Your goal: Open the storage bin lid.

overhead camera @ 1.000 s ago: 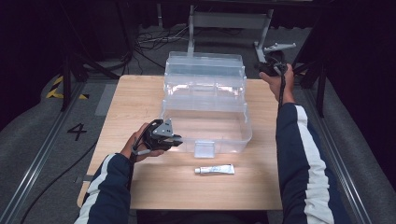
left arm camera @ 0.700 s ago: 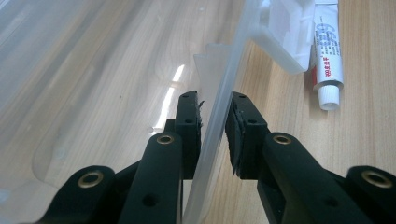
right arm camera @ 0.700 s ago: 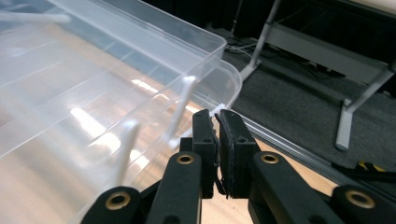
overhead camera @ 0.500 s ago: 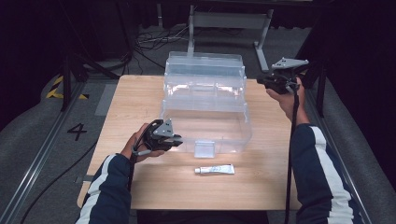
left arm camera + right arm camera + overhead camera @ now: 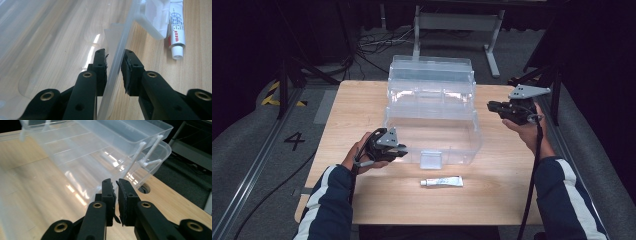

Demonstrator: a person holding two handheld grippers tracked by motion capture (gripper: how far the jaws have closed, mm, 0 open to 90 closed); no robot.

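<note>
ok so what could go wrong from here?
1. The left gripper pinches only the thin front wall of the clear box; a pull could flex the wall or let it slip out.
2. The tube lies right in front of the box's latch; sliding the box toward the person could shove it along.
3. The right gripper is nearly shut and holds nothing, so the box is steadied on one side only.

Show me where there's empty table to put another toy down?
Bare wood lies left of the clear plastic organizer box, up to the table edge, and along the near edge on both sides of the small tube. The strip between the box's front latch and the tube is tight. The left gripper crowds the box's front wall.
</note>
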